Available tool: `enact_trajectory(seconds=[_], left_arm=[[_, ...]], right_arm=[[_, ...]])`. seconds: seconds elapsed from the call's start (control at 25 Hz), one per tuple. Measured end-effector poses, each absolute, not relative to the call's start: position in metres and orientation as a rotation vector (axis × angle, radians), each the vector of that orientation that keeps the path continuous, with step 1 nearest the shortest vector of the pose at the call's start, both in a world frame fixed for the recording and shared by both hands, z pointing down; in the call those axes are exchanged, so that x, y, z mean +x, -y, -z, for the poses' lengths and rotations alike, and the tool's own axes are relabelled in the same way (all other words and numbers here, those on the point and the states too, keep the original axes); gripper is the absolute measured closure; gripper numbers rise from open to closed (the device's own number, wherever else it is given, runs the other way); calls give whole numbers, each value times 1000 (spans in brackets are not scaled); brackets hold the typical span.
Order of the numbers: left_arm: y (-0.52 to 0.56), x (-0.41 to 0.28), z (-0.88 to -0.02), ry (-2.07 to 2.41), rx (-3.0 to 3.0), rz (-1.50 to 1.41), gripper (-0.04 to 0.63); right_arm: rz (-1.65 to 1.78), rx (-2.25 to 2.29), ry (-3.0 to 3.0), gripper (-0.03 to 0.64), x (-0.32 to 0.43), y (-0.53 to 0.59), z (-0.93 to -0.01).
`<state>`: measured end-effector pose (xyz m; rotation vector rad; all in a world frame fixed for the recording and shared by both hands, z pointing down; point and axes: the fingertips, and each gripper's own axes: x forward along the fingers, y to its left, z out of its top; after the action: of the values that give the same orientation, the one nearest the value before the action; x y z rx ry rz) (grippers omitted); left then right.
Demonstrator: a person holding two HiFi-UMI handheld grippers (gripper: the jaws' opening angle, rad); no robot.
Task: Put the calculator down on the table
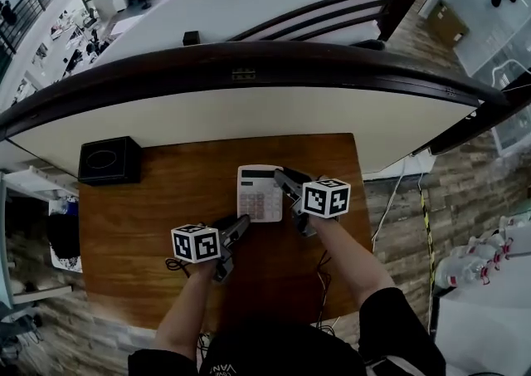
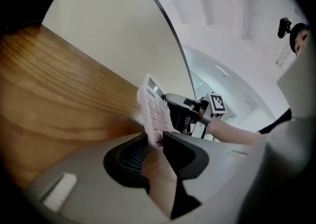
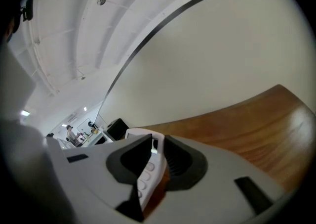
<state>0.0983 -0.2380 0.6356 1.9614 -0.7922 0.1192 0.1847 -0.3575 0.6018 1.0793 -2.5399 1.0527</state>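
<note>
Wooden desk [image 1: 149, 225] set against a pale curved wall with a dark rail [image 1: 249, 63] along its top; black box [image 1: 109, 160] at the desk's far left corner, well apart from the work.

White calculator [image 1: 259, 192] over the middle of the desk, keys up, display end away from the person; held from two sides at once; whether its underside touches the wood cannot be told from any view.

Left hand-held gripper [image 1: 239, 223] comes in from the near left; its jaws are clamped on the calculator's near left corner; in the left gripper view [image 2: 155, 141] the dark pads pinch the edge of the keypad [image 2: 154, 109], with the desk [image 2: 59, 84] running off behind; marker cube [image 1: 196, 243] sits on top, near the wrist.

Right hand-held gripper [image 1: 284, 177] comes in from the right; jaws closed on the calculator's right edge; in the right gripper view [image 3: 157, 144] the white body with round keys [image 3: 147, 168] fills the gap between the pads, wood [image 3: 256, 119] beyond; its marker cube [image 1: 325, 197] rides just behind the jaws.

Both forearms reach in from the bottom of the head view; the two grippers angle toward each other across the calculator.
</note>
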Motion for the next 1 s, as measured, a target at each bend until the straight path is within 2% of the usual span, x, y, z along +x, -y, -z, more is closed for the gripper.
enact_trajectory(seconds=[1.0], left_arm=[[322, 94, -670, 1047, 1916, -449, 486]], right_arm=[[-1009, 1121, 2530, 557, 175, 443, -636]])
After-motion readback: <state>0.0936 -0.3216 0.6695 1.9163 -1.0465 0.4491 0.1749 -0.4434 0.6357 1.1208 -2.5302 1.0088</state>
